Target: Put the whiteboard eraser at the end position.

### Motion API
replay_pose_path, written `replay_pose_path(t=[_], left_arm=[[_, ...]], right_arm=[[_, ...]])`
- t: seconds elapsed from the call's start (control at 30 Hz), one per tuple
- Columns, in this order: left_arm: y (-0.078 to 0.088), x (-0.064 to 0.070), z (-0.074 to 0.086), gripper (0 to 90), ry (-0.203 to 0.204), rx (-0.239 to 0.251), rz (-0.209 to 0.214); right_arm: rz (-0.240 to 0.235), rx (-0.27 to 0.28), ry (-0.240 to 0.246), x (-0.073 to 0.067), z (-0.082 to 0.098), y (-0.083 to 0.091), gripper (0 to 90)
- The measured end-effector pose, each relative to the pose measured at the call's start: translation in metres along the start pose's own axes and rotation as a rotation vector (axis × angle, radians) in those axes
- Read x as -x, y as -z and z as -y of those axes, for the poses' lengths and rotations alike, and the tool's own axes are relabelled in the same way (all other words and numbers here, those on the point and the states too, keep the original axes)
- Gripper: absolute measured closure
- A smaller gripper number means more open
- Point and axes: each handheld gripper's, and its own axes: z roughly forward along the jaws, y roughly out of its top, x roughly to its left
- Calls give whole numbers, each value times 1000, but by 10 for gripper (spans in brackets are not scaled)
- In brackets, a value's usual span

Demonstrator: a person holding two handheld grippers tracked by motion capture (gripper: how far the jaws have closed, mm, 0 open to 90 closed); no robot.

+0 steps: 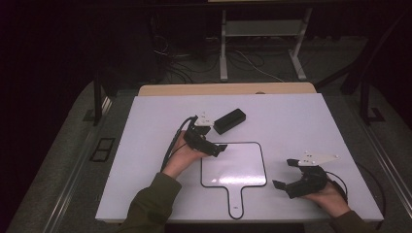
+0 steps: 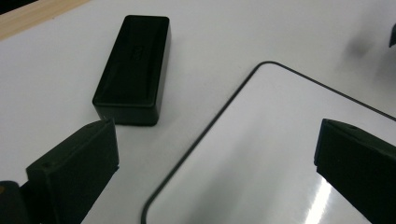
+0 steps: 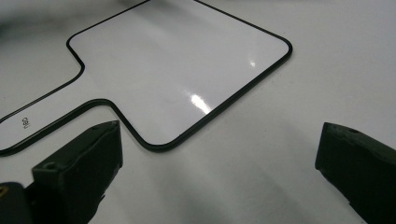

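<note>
A black rectangular block (image 1: 230,121) (image 2: 133,70) lies flat on the white table top (image 1: 145,160), beyond the far left corner of a small white paddle board (image 1: 233,165) (image 2: 280,107) (image 3: 177,60) with a black rim and a handle toward the person. My left gripper (image 1: 216,138) (image 2: 215,135) stands open just short of the block, over the board's far left corner, with nothing between its jaws. My right gripper (image 1: 284,173) (image 3: 219,135) is open and empty to the right of the board, aimed at its near right corner.
A wooden strip (image 1: 228,89) runs along the table's far edge. Beyond it, cables and white desk legs (image 1: 223,48) stand on the dark floor. Bare white surface lies left of the left hand and behind the right gripper.
</note>
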Motion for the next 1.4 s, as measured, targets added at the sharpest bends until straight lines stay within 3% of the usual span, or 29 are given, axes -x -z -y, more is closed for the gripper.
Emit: replay_pose_path(t=[0.27, 0.5, 0.77, 0.93, 1.4], left_arm=[[14, 12, 17, 0, 11, 11, 10], [30, 25, 36, 0, -12, 25, 11], [53, 34, 64, 0, 14, 68, 9], [65, 36, 79, 0, 14, 77, -7], [85, 36, 104, 0, 35, 70, -51]], right_arm=[[-2, 4, 6, 0, 0, 0, 0], [-2, 6, 7, -1, 0, 1, 0], [-3, 6, 8, -1, 0, 1, 0], [0, 8, 8, -2, -1, 1, 0], [4, 5, 10, -2, -1, 1, 0]])
